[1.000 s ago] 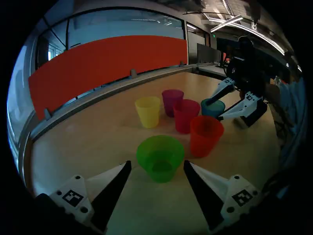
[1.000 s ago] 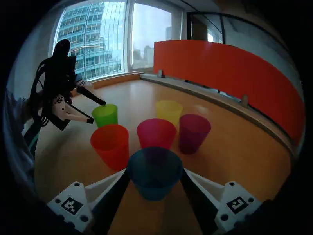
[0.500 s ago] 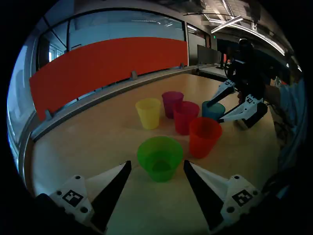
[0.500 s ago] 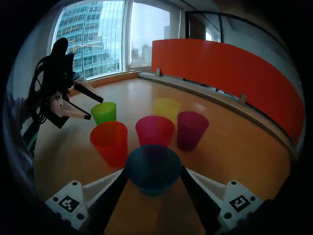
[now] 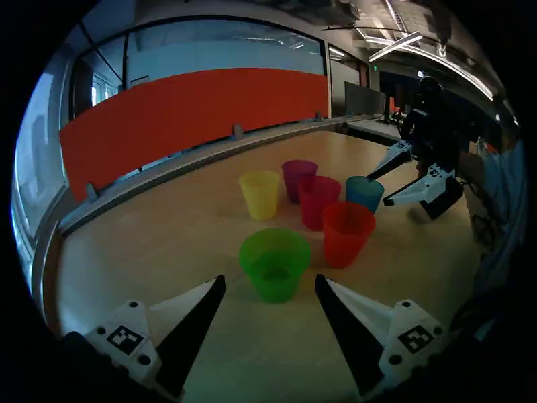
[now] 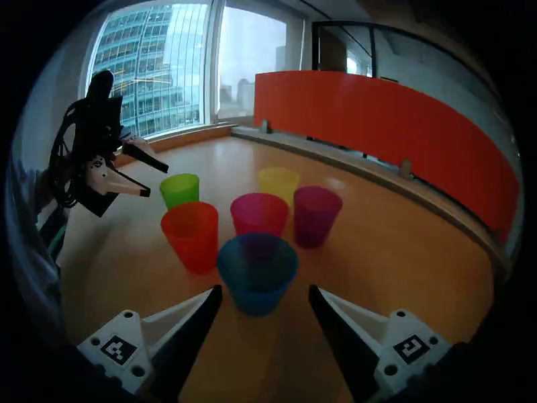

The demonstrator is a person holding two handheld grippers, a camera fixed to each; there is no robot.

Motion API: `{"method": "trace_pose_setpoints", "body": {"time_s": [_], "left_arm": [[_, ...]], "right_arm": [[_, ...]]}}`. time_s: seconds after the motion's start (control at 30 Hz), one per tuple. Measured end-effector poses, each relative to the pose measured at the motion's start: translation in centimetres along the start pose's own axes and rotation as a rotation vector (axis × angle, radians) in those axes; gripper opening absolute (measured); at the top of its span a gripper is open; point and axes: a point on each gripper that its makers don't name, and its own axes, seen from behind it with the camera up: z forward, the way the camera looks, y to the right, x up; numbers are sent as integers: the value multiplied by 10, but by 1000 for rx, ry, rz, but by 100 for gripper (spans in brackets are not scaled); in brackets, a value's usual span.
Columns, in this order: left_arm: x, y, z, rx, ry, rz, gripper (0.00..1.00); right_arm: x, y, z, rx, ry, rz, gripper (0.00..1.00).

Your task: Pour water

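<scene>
Several plastic cups stand close together on a wooden table [image 5: 154,228]. In the left gripper view the green cup [image 5: 274,263] is nearest, just ahead of my open left gripper [image 5: 268,299], which does not touch it. Behind it stand the orange cup [image 5: 347,233], pink cup [image 5: 318,201], yellow cup [image 5: 260,193], purple cup [image 5: 299,179] and blue cup [image 5: 364,193]. In the right gripper view the blue cup [image 6: 258,272] stands just ahead of my open right gripper [image 6: 263,302], clear of both fingers. The left gripper [image 6: 144,178] appears farther off beside the green cup [image 6: 180,190].
An orange partition [image 5: 188,114] runs along the table's far edge. Large windows [image 6: 148,67] lie beyond the table in the right gripper view. A person's arm [image 5: 500,174] holds the right gripper [image 5: 396,181] at the table's right side. Open tabletop lies left of the cups.
Both grippers have drawn back from the cups. The blue cup, earlier between the right gripper's fingers, now stands free ahead of them; the green cup also lies farther from the left fingers.
</scene>
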Motion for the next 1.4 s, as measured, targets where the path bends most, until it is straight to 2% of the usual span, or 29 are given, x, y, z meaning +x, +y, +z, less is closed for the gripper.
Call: {"method": "trace_pose_setpoints", "body": {"time_s": [0.33,0.63,0.97,1.4], "left_arm": [[0,-8,-24,76,49,-55,100],[1,-14,-39,157,124,-106,100],[22,-20,-60,247,235,-123,99],[40,-33,-75,345,350,-170,99]], "right_arm": [[-8,13,-32,-69,22,14,100],[-3,27,-57,-150,87,75,100],[13,46,-78,-262,200,132,100],[52,80,-105,-438,372,140,100]]}}
